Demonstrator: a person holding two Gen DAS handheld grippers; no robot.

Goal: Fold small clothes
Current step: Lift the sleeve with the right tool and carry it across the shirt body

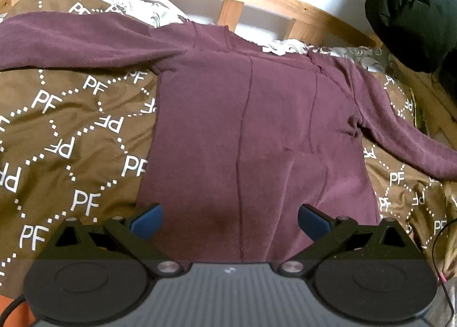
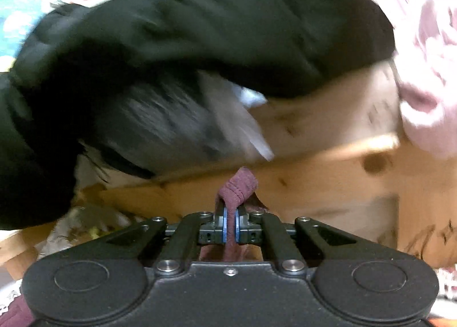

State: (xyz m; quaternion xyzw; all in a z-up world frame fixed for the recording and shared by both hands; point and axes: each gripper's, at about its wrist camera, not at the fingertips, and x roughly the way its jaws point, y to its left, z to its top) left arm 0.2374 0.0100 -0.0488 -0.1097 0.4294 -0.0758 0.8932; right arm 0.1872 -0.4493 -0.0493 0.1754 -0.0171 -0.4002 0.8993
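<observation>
Maroon fleece fills my left wrist view: the sweatshirt (image 1: 257,127) lies flat on the brown PF-lettered bedspread (image 1: 71,132), body centred, one sleeve running out toward nine o'clock along the top and the other trailing toward three o'clock; my left gripper (image 1: 230,222) hangs over the hem at six o'clock with its blue pads (image 1: 147,224) spread wide and nothing between them; my right gripper (image 2: 230,225) is pinched tight on a bunched bit of the same maroon cloth, which I take to be the sleeve cuff (image 2: 238,184), poking up at twelve o'clock from the pads; beyond it the right view is blurred, showing a black garment (image 2: 200,27) across ten to one o'clock, a pale pink one (image 2: 428,75) at two o'clock, and wooden bed frame (image 2: 328,184) behind the cuff; the same frame's slats (image 1: 232,12) run along twelve o'clock in the left view, with a black bundle (image 1: 411,12) at one o'clock; as for progress, I judge the garment laid out and smoothed but with no fold yet made in the body; the sleeve in my right grip looks like the first fold in hand; left to do, I reckon: both sleeves brought in, then the body folded up.
</observation>
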